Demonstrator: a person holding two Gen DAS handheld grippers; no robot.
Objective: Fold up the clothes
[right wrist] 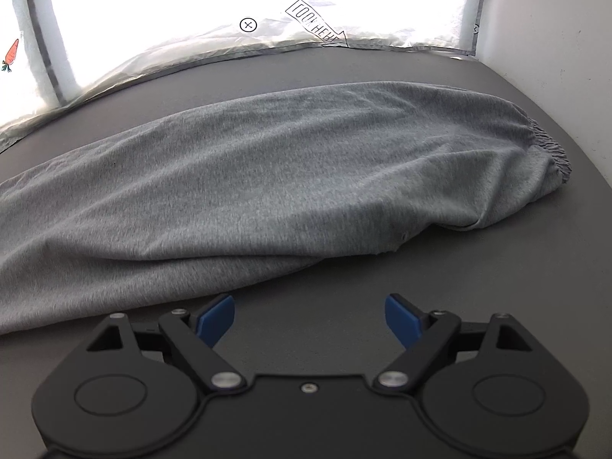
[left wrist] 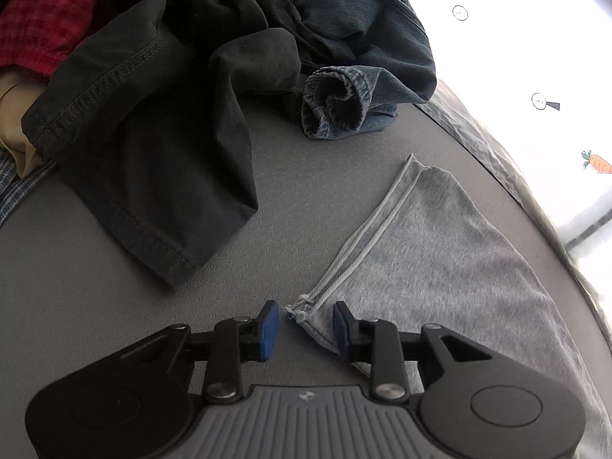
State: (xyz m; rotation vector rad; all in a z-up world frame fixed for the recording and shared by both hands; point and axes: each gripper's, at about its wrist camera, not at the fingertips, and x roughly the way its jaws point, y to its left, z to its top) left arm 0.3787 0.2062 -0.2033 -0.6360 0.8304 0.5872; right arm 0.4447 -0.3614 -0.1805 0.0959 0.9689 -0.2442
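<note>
**Grey knit garment: soft, light, best taken by its hems**

The grey garment (left wrist: 451, 237) lies stretched flat across the grey worktop (left wrist: 114, 306), apart from the heap of dark trousers (left wrist: 153, 122) and jeans (left wrist: 363, 57) at the far side. It looks like thin jersey: light, limp, not slippery, and unable to keep any shape when lifted, so it should sag wherever it is unsupported.

The left tool (left wrist: 304, 325) stands half released, its blue pads on either side of the frayed hem corner (left wrist: 300, 311) without pressing it. The right tool (right wrist: 310, 317) is spread wide over bare worktop, grasping nothing, just beside the garment's near edge; the elastic waistband (right wrist: 550, 149) lies well away.

The stitched hem corner and waistband look like the firmest holds. 2 spread grips should keep the fold square.
</note>
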